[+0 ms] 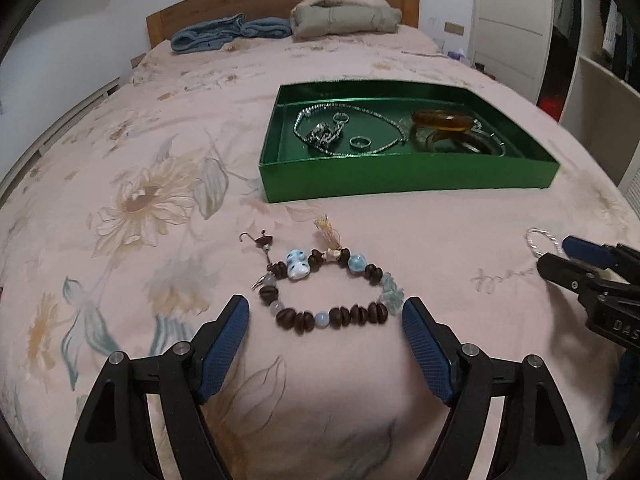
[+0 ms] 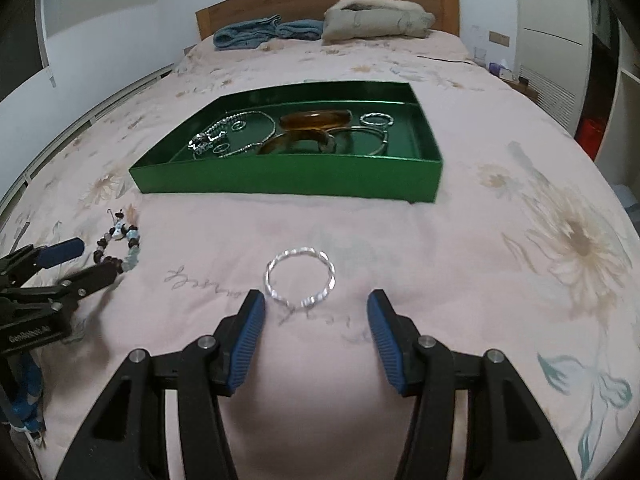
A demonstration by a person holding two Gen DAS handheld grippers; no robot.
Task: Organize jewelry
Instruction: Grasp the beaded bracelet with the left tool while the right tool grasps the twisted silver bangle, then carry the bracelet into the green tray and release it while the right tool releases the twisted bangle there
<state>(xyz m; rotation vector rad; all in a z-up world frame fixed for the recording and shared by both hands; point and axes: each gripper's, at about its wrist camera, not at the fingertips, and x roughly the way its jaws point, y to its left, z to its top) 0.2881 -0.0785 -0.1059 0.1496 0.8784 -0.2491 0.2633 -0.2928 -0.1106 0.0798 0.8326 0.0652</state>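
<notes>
Dark wooden beads and pale blue stones form the beaded bracelet [image 1: 326, 292] at centre frame in the left wrist view, lying on the floral bedspread [image 1: 132, 200] between the spread jaws of the left gripper [image 1: 326, 314]. The right gripper [image 2: 316, 306], jaws also released, sits just behind the twisted silver bangle [image 2: 300, 278]. Above both lies the green tray [image 2: 288, 176] of jewellery
</notes>
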